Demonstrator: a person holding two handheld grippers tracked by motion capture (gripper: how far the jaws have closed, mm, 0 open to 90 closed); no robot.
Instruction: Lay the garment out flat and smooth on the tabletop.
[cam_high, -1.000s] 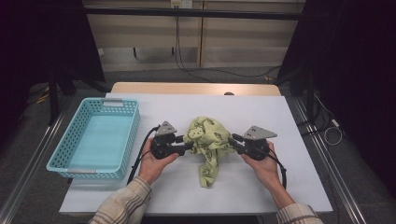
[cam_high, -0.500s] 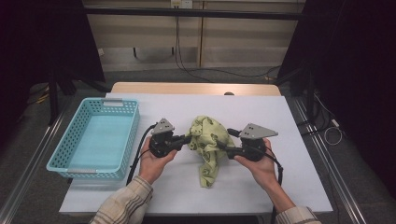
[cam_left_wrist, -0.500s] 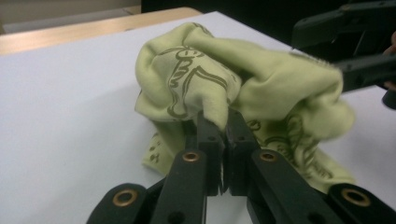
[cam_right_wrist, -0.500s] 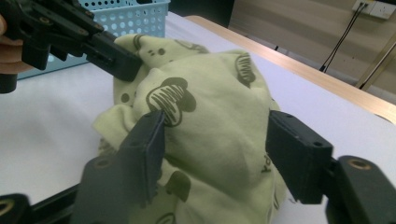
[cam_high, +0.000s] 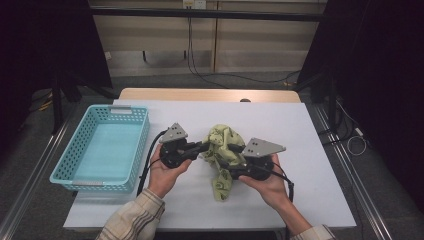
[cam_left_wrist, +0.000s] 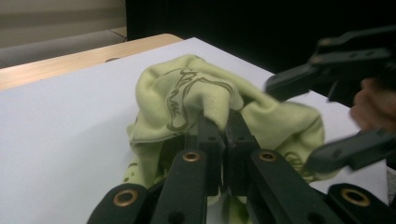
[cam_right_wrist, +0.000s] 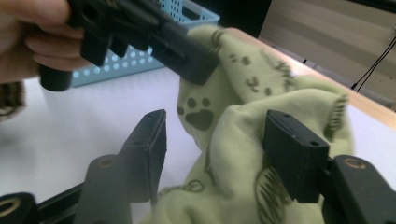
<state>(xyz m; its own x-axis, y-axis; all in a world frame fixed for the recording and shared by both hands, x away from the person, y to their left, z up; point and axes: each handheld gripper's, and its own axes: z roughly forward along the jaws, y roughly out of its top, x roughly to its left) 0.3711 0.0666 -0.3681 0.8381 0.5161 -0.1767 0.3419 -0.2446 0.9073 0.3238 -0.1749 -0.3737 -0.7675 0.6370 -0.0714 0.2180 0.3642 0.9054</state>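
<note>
A: Where is the green cloth (cam_high: 222, 152)?
B: Bunched at the middle of the white table (cam_high: 310, 165), with the blue basket (cam_high: 102, 150) off at nine o'clock.
A: And the left gripper (cam_high: 202, 148)?
B: Clenched on a fold at the cloth's nine o'clock edge.
A: The right gripper (cam_high: 227, 159)?
B: At the cloth's three o'clock, jaws parted with cloth between them, having just been opening; one pad seems to brush the fabric, though that's hard to judge

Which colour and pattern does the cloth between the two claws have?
Pale yellow-green cloth with dark paw prints; the right gripper view shows it best.
</note>
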